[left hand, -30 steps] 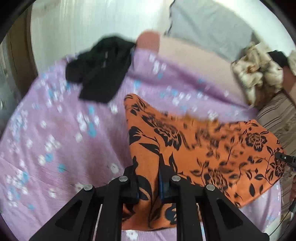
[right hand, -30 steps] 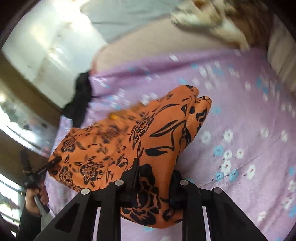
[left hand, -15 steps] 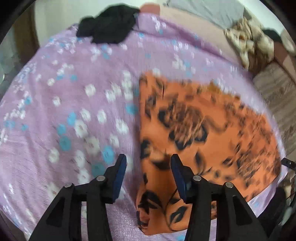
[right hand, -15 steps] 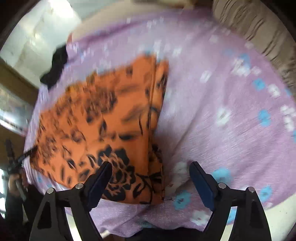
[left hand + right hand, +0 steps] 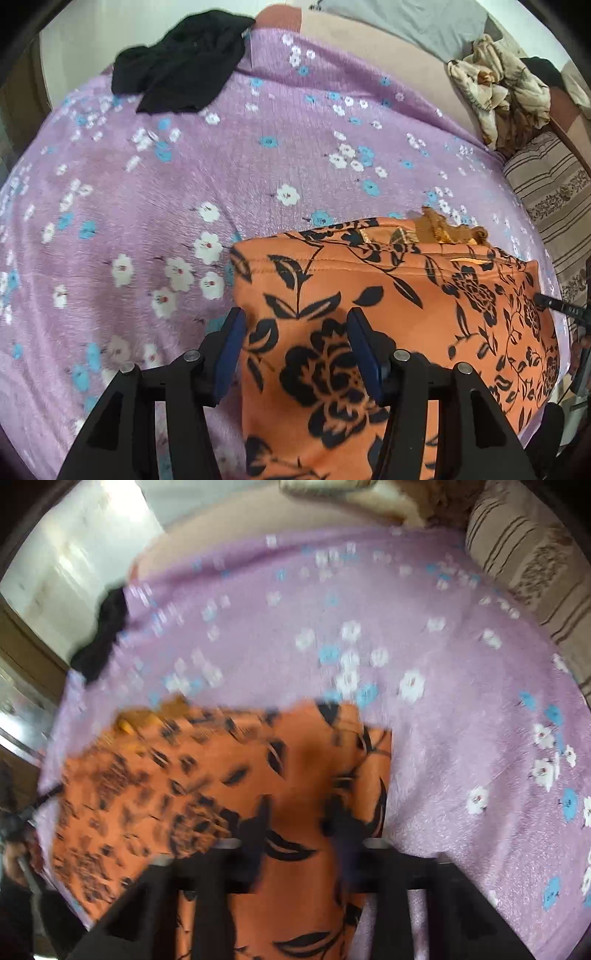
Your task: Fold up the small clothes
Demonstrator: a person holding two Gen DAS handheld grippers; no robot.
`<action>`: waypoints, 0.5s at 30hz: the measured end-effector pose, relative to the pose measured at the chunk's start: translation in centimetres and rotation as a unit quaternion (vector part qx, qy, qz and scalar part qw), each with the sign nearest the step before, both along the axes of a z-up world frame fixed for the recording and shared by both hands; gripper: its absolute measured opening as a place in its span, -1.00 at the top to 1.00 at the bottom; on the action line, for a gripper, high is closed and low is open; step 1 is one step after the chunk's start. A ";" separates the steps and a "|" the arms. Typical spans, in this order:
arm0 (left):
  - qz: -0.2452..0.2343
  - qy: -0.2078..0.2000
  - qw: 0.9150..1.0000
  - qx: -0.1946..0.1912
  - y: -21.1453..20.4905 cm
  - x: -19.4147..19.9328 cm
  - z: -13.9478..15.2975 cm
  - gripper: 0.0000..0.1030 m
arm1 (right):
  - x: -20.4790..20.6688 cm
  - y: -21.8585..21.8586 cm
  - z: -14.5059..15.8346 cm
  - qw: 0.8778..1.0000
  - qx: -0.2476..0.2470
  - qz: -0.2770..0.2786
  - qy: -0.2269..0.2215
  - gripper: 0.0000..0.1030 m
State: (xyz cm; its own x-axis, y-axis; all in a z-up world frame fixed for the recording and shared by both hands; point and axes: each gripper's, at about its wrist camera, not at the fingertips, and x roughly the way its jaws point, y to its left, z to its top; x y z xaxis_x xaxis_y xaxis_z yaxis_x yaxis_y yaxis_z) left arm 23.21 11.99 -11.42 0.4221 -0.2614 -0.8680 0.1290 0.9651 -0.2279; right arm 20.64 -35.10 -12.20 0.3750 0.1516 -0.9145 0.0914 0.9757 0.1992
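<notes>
Orange cloth [image 5: 388, 295] with black flowers on lilac sheet [image 5: 184, 192] dotted white and blue, black garment [image 5: 181, 62] beyond it, striped brown cushion [image 5: 550, 192]

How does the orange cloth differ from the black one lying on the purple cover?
The orange cloth carries a black flower print; the black cloth is plain. The orange cloth lies flat with straight edges, seemingly folded; the black cloth sits crumpled in a heap. The orange cloth is at the near edge, right under the grippers; the black cloth lies at the far corner, away from them. Both rest on the purple cover.
</notes>
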 end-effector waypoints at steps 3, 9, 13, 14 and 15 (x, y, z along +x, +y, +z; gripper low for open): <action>0.005 -0.002 1.000 0.026 -0.1 0.7 -0.1 0.90 | 0.1 0.4 0.6 1.000 -0.004 0.013 -0.005 0.95; 0.013 -0.098 0.995 0.017 0.2 -0.3 4.7 0.95 | -0.7 0.7 5.8 0.996 -0.034 0.009 -0.085 0.94; 0.012 -0.036 0.997 0.074 -0.9 1.7 0.2 0.86 | 0.0 -1.1 2.9 0.998 -0.026 -0.036 -0.045 0.89; 0.008 -0.009 0.996 0.085 -1.1 2.1 -1.4 0.85 | 0.1 -1.4 1.4 0.998 -0.027 -0.045 -0.025 0.86; 0.009 -0.024 0.996 0.085 -1.0 1.8 -1.3 0.85 | 0.0 -1.9 -0.4 0.998 -0.022 -0.055 -0.005 0.83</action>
